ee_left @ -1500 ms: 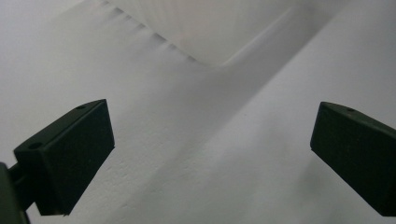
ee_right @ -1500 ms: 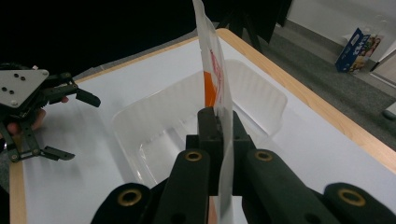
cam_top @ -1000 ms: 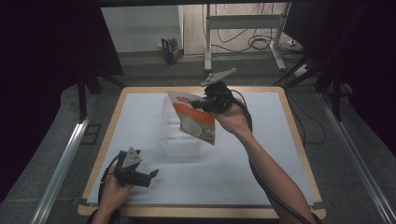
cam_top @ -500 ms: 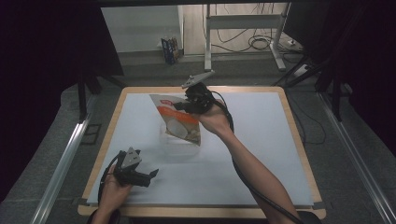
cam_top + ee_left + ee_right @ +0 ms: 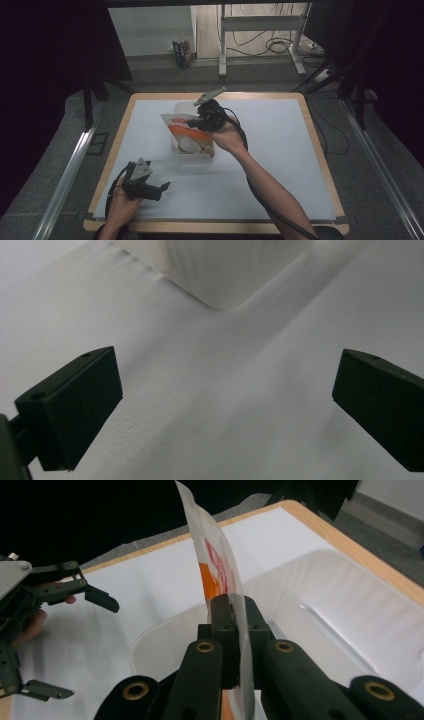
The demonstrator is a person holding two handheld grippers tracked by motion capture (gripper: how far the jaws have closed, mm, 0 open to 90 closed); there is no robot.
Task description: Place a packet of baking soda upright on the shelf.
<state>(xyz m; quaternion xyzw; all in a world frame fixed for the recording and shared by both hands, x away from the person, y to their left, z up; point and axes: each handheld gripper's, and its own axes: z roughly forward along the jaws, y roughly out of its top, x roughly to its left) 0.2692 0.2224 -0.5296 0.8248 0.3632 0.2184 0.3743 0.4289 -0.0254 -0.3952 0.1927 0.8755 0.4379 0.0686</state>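
While the right gripper [image 5: 200,121] clamps its top edge, an orange-and-white packet [image 5: 189,138] hangs upright above the clear tub [image 5: 196,156]; near the tub, the left gripper [image 5: 161,189] gapes empty.

An orange-and-white snack packet [image 5: 189,136] stands on edge, its lower part inside a clear plastic tub [image 5: 195,159] mid-counter.

Bin [image 5: 192,159] blocks table [image 5: 280,150] centre; right half open.
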